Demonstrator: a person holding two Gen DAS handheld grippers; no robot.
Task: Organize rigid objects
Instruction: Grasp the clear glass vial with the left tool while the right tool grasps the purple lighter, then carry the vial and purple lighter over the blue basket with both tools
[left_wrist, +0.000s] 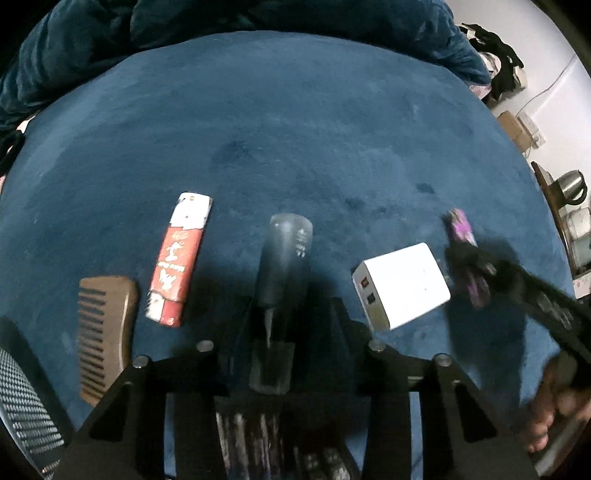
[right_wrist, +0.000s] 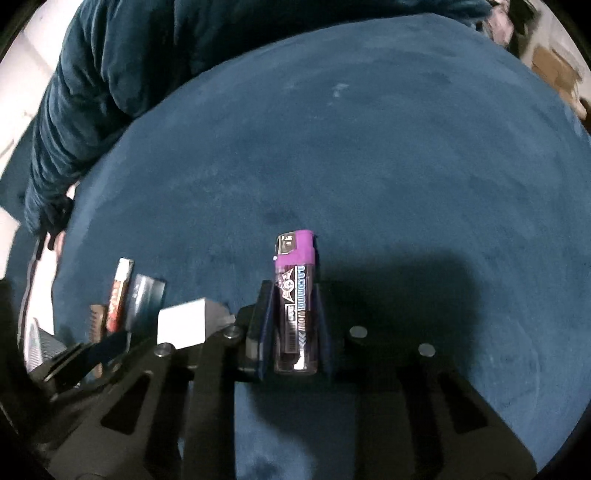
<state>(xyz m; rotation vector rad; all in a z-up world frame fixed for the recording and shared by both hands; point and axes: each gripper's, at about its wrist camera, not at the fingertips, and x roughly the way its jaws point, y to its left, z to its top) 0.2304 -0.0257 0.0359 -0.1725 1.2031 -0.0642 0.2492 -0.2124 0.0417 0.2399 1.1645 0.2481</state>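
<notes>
Now, right gripper (right_wrist: 293, 328): clamped on purple lighter (right_wrist: 296, 295); lift it straight.
Left gripper (left_wrist: 291, 325): half-closed around dark tube (left_wrist: 282, 266); whether the pads press it, I cannot tell.

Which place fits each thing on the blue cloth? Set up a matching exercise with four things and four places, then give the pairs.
Things:
1. purple lighter
2. dark clear bottle
3. wooden comb
4. white charger

Places:
A. far left of the row
B. clamped in the right gripper
C. between the left gripper's fingers
D. just left of the purple lighter

Pairs: 1-B, 2-C, 3-A, 4-D
</notes>
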